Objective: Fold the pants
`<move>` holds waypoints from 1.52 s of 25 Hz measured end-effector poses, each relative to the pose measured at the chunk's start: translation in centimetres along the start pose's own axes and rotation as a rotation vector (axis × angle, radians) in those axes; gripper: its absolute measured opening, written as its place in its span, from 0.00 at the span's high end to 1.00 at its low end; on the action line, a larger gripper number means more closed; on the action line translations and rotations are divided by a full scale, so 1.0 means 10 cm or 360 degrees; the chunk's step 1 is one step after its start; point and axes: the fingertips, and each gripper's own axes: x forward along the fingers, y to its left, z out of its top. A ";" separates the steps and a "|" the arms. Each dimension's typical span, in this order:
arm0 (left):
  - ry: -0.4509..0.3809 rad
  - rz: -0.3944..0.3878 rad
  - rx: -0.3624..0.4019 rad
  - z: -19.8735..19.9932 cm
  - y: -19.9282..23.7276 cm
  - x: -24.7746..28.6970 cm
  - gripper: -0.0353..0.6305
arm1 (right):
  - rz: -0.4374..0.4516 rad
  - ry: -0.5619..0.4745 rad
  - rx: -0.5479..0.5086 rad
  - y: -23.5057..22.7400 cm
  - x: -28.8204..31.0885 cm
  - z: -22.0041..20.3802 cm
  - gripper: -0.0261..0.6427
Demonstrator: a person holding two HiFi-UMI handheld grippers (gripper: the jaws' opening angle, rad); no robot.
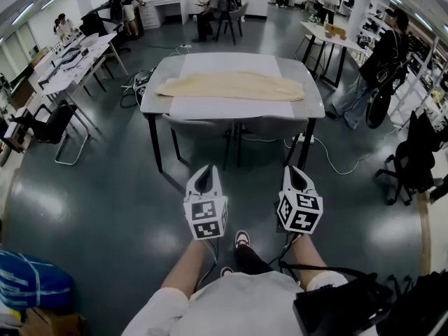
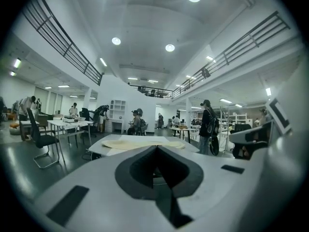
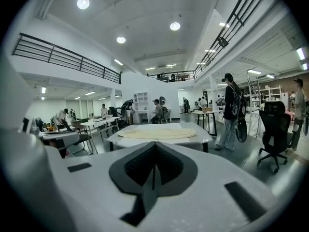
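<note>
Cream-coloured pants [image 1: 231, 86] lie stretched lengthwise across a white sheet [image 1: 231, 65] on a grey table [image 1: 311, 108] ahead of me. Both grippers hang over the dark floor, well short of the table's near edge. My left gripper [image 1: 204, 172] has its jaws together with nothing between them; my right gripper [image 1: 297, 171] is shut and empty too. In the left gripper view the closed left gripper [image 2: 157, 148] points at the pants [image 2: 140, 143] in the distance. The right gripper view shows the right gripper [image 3: 155, 145] closed below the pants [image 3: 157, 133].
Two grey chairs [image 1: 203, 128] are tucked under the table's near side. A person [image 1: 381, 61] stands to the table's right, near a black office chair [image 1: 413, 163]. Desks [image 1: 77, 61] and a black chair [image 1: 52, 124] stand at the left. Cables [image 1: 140, 82] lie on the floor.
</note>
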 end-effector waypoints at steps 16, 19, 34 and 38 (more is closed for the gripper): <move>-0.0007 0.0093 0.0020 0.48 0.21 1.91 0.94 | 0.0034 -0.0017 0.0041 -0.60 1.88 0.75 0.97; 0.0002 0.0102 0.0035 0.53 0.19 2.26 0.94 | 0.0048 -0.0012 0.0060 -0.75 2.22 0.85 0.97; 0.0103 0.0133 0.0080 0.41 0.20 3.19 0.93 | 0.0047 0.0099 0.0150 -1.18 3.16 0.76 0.97; 0.0105 0.0109 0.0076 0.43 0.25 3.45 0.94 | 0.0016 0.0102 0.0155 -1.22 3.36 0.79 0.97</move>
